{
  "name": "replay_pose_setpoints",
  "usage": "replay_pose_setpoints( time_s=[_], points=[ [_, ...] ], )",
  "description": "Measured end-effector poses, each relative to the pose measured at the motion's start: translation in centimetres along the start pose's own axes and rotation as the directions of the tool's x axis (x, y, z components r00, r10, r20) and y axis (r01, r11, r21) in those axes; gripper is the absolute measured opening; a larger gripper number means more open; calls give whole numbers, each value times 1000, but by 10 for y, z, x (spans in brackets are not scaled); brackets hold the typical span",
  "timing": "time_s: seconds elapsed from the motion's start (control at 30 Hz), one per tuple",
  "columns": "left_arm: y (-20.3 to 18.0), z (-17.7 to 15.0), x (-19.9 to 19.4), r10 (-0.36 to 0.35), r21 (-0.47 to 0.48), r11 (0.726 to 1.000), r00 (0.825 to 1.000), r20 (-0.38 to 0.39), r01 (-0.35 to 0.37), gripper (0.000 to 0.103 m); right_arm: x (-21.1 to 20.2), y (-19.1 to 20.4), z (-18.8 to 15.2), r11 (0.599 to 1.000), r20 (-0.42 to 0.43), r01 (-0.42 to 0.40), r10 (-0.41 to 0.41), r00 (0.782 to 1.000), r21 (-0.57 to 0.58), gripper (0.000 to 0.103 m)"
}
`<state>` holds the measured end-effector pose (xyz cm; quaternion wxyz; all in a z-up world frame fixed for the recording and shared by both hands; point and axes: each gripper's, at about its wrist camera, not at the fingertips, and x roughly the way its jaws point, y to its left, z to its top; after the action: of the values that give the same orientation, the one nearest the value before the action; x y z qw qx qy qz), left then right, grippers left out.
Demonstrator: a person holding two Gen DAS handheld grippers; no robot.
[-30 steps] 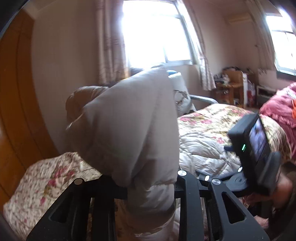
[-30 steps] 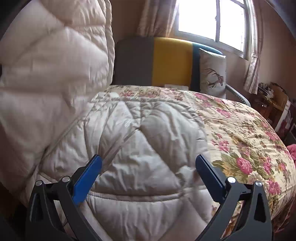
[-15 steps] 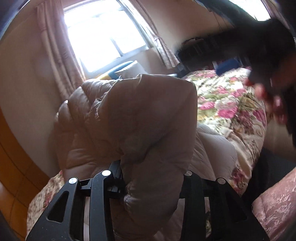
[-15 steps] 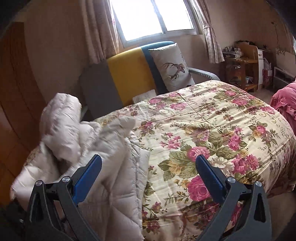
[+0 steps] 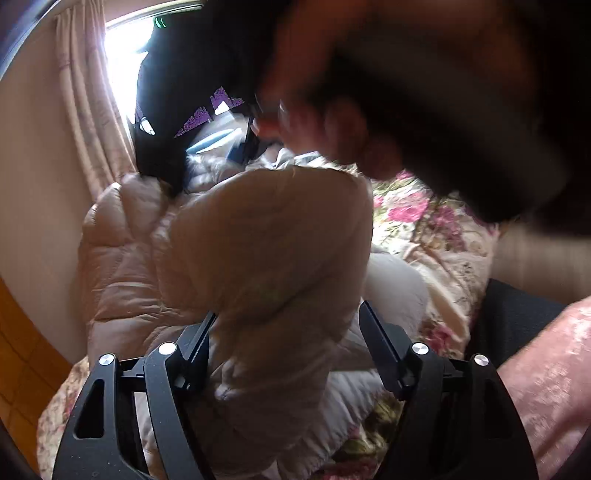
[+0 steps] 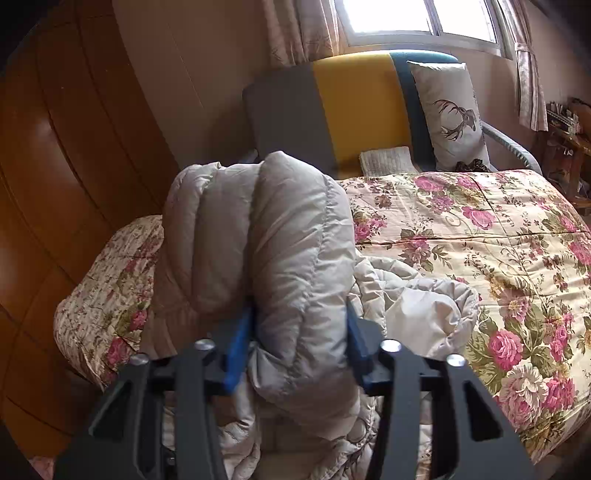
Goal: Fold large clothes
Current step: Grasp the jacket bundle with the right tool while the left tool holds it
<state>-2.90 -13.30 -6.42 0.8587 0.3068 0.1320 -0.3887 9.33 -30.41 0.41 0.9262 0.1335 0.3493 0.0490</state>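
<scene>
Quilted beige puffer jacket (image 6: 291, 236), bunched, puffy folds

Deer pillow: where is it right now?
Right wrist view, upper right: the deer pillow stands propped against the teal end of the headboard, just behind the floral quilt and below the window.

Right tool (image 6: 299, 332) has clamped the jacket (image 6: 295, 251); left tool (image 5: 286, 332) has loosened.

One puffer jacket (image 6: 295, 236), one floral quilt (image 6: 480, 236), one deer cushion (image 6: 447, 110), two grippers.
</scene>
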Motion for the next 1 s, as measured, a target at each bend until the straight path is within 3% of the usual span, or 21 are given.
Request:
replay_pose_setpoints(
  time_s=[0.07,0.13,0.2,0.3,0.37,0.43,0.5,0.57,0.63,0.7,0.77,0.83,0.87,0.93,1.0],
  points=[
    [22,-3,-26,-112,-70,991,991,72,117,71,-2,-4,-8,1000,14,-9,9,1000,7,22],
    [49,-7,-49,-164,-155,971,977,133,184,71,-6,-12,-16,1000,33,-6,5,999,28,19],
    [76,-12,-65,-161,-234,951,969,186,203,72,-9,-23,-28,999,45,8,-11,999,52,18],
    [126,-16,-77,-49,-363,922,970,239,136,88,-13,-38,-47,995,59,13,-19,998,101,18],
    [157,-16,-60,89,-432,902,976,201,7,89,-16,-46,-57,991,78,-25,15,997,132,21],
    [187,-18,-25,160,-501,860,983,90,-94,91,-20,-50,-61,984,72,-72,60,996,166,33],
    [209,-20,16,129,-556,821,991,-38,-129,91,-33,-57,-63,971,110,-133,113,988,200,51],
    [220,-26,39,60,-624,779,998,-32,-67,91,-51,-69,-65,961,163,-142,105,981,236,57],
    [223,-30,42,27,-654,756,1000,3,-18,91,-60,-87,-68,948,170,-112,63,983,299,59],
    [222,-33,38,13,-652,758,999,40,16,91,-56,-110,-72,926,132,-63,14,991,373,59],
    [216,-32,41,16,-636,771,998,53,21,91,-34,-124,-71,907,31,-14,1,1000,421,58],
    [212,-34,39,20,-625,780,998,63,24,91,-10,-124,-62,887,38,-152,150,988,436,48],
    [211,-34,40,19,-621,783,998,64,24,91,1,-118,-55,885,42,-199,200,979,420,34],
    [214,-29,37,34,-601,799,997,70,15,91,20,-94,-37,916,34,-224,226,974,334,29],
    [216,-24,33,63,-575,818,995,73,-9,91,40,-83,-25,879,70,-356,353,933,317,22]
  ],
)
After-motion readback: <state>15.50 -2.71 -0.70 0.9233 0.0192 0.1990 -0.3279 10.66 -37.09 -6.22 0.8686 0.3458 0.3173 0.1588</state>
